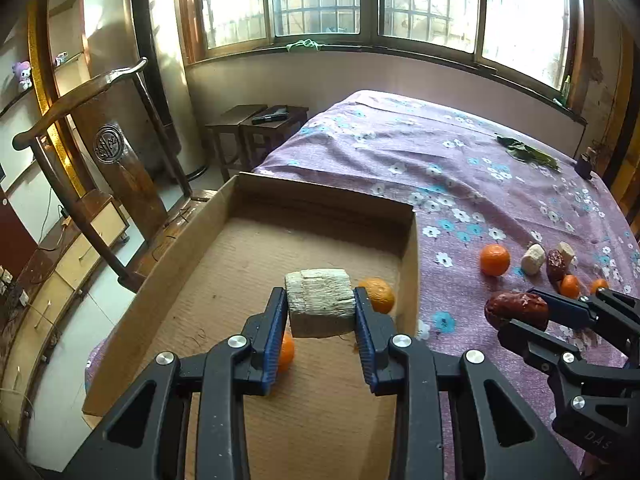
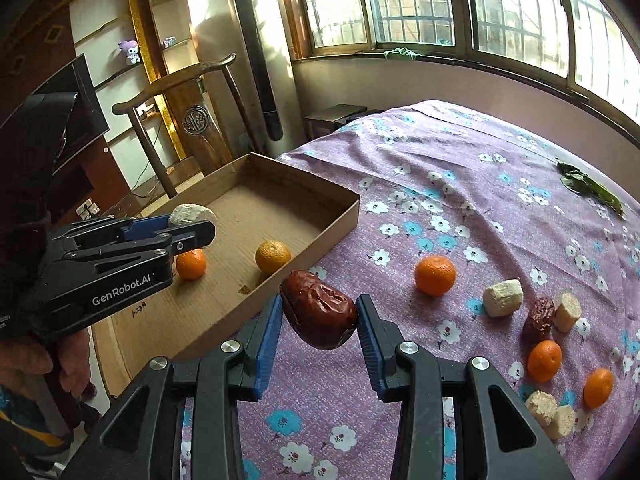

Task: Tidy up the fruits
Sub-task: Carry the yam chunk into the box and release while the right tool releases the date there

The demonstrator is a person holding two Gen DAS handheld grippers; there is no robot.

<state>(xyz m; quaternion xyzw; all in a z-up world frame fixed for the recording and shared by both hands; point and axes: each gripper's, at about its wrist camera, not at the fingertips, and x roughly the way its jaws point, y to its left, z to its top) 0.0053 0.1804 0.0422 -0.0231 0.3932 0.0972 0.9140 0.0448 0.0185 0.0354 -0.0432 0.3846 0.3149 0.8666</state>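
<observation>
Cardboard, shallow and open-topped, forms the box [image 1: 224, 216] at the left, lying on the floral bedspread [image 1: 440, 152] with two small oranges [image 1: 378, 294] already inside it. Above its floor the left tool [image 1: 320, 304] is closed on a pale cylindrical chunk [image 1: 320, 298], gripped across its flat cut ends. That chunk looks fibrous, dry and light; I judge it stiff enough to take a firm pinch, and its rough skin should not slip against the blue pads [image 1: 366, 340].

Further right, just past the box's near wall, the right tool [image 2: 320, 316] is closed on a wrinkled red date [image 2: 318, 310], held across its width above the bedspread. It seems light and leathery, slightly yielding, so a moderate squeeze at the middle suits it; a grip near the tapered ends could let it squirt out.

Rightmost, loose on the bedspread, lie more oranges [image 2: 435, 275], another date [image 2: 539, 319] and several pale chunks [image 2: 503, 297]. Those oranges look round and smooth, likely to roll on soft cloth, and are best taken across the widest part.
</observation>
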